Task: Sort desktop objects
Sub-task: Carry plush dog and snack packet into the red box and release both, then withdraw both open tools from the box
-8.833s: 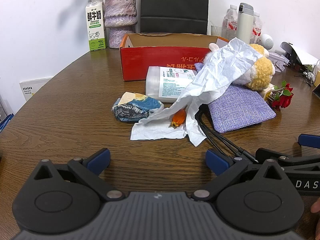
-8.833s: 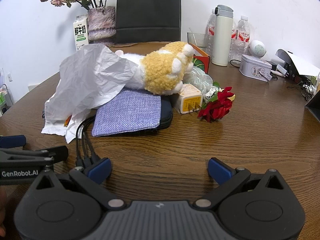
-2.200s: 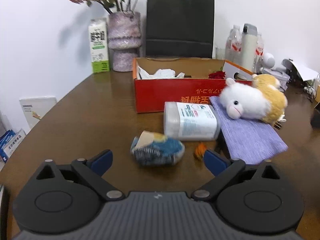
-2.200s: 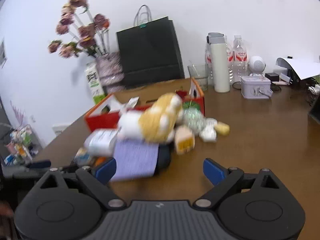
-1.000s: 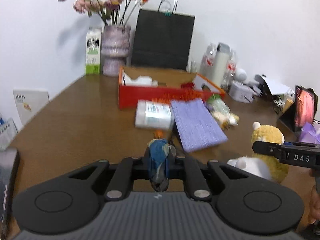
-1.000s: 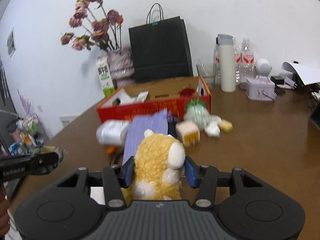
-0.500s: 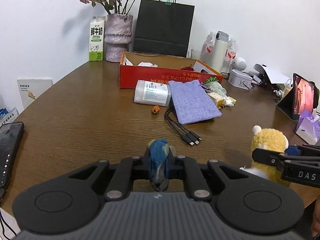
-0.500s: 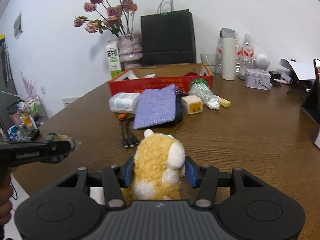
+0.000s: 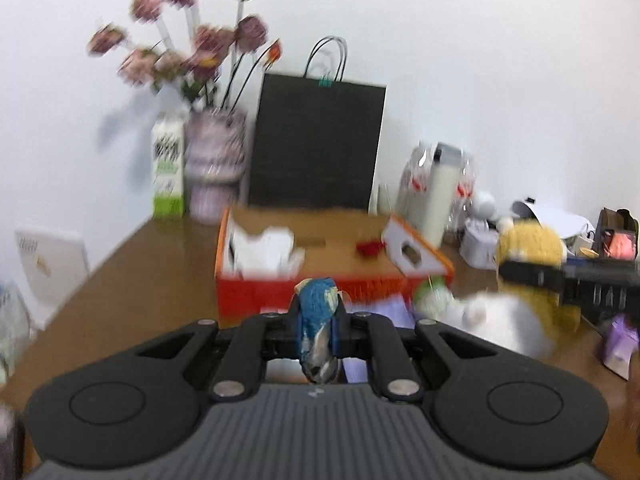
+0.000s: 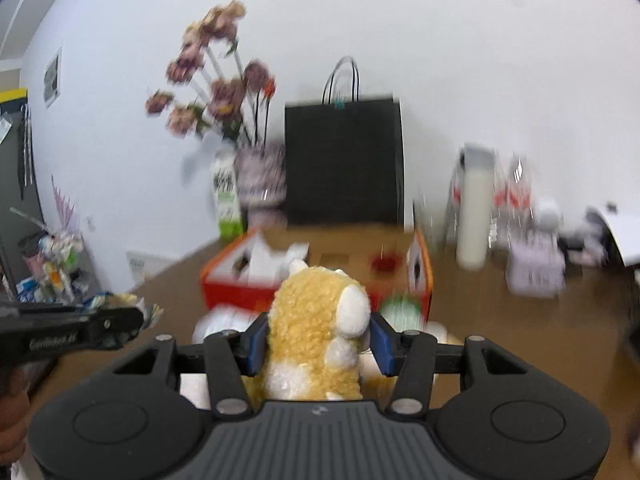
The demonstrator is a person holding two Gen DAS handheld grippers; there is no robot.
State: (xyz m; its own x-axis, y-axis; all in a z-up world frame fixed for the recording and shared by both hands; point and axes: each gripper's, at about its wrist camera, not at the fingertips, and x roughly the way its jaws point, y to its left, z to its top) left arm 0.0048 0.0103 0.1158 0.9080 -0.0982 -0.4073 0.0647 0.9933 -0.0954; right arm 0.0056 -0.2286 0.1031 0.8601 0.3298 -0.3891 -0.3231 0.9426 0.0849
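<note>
My left gripper [image 9: 318, 322] is shut on a crumpled blue and white wrapper [image 9: 317, 316], held up in front of the red cardboard box [image 9: 256, 292]. My right gripper [image 10: 318, 340] is shut on a yellow and white plush toy [image 10: 316, 336], its blue pads pressing the toy's sides. In the left wrist view the plush toy [image 9: 528, 252] and the right gripper's finger show at the right. In the right wrist view the left gripper [image 10: 116, 322] with the wrapper shows at the left. The open red box [image 10: 236, 284] holds white tissue [image 9: 264, 250] and a red flower [image 9: 370, 247].
Behind the box stand a black paper bag [image 9: 316, 144], a vase of flowers [image 9: 214, 168] and a milk carton [image 9: 168, 168]. A white thermos [image 9: 438, 192], bottles and a small tin [image 10: 536, 268] crowd the back right. A purple pouch [image 9: 388, 308] lies before the box. Both views are blurred.
Both grippers have risen and moved toward the red box, each still holding its object. The box and the things behind it now look nearer and larger.
</note>
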